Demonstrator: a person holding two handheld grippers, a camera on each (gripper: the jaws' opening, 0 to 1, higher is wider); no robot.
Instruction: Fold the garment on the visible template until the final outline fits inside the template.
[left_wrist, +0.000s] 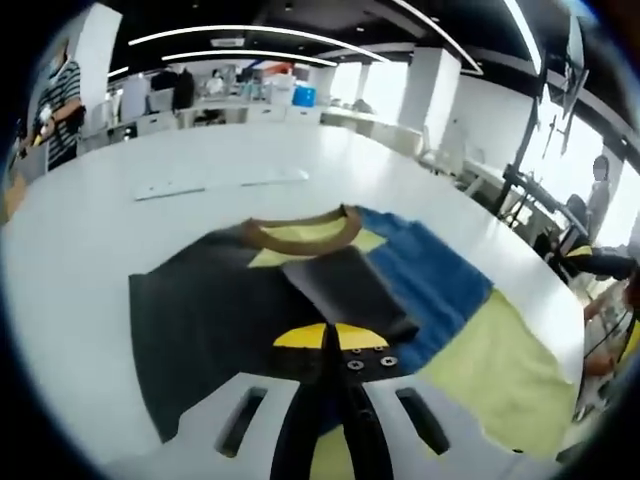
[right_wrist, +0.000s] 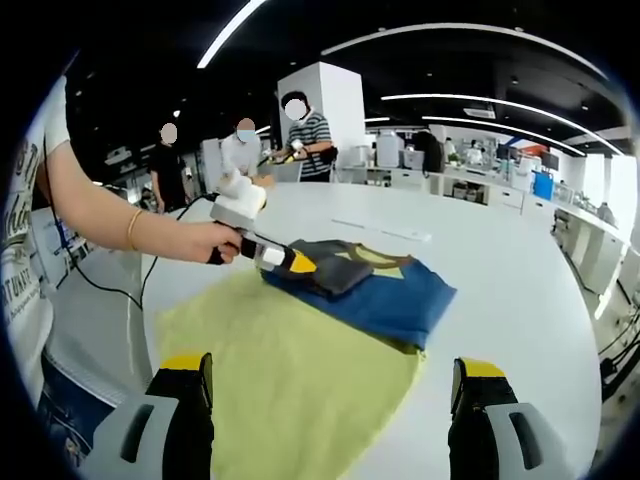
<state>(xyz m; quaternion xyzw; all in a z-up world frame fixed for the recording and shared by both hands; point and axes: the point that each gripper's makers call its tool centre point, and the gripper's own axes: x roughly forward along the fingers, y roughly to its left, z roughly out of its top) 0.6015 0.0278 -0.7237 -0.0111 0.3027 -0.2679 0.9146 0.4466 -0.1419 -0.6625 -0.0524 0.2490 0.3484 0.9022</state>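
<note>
Left gripper (left_wrist: 330, 345), low centre of its view, jaws pressed together on the dark sleeve (left_wrist: 350, 290). Garment (right_wrist: 375, 290), blue and dark, lies mid-frame on the yellow-green template (right_wrist: 290, 380), white table (right_wrist: 520, 270). Right gripper (right_wrist: 330, 400) spread wide, holding nothing.

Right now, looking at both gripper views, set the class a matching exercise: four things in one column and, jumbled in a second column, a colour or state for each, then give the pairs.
Column one:
1. left gripper
2. right gripper
3. template
4. neckband

Column two:
A. yellow-green sheet spread flat on the white table
B. jaws shut on the garment's dark fabric
C. jaws wide apart, holding nothing
D. brown curved band at the top of the garment

Pairs: 1-B, 2-C, 3-A, 4-D
</note>
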